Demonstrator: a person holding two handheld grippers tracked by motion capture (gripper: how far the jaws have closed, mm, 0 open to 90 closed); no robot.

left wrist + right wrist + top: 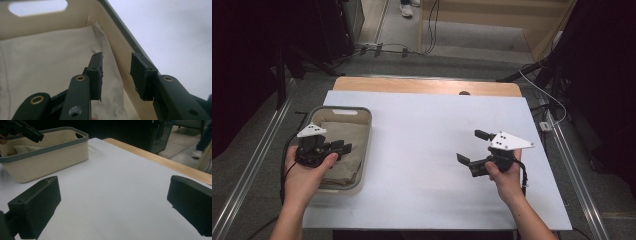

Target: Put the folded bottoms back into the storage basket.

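With jaws part-closed and clamping nothing, the left claw [116, 75] hangs over the folded beige cloth [45, 70] in the grey-rimmed cream plastic basket [367, 131] and should bite fabric clear of that wall, while the right claw [473, 147], spread wide, has bare white table [422, 130] around.

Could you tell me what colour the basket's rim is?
Grey rim on the cream basket, best in the right gripper view.
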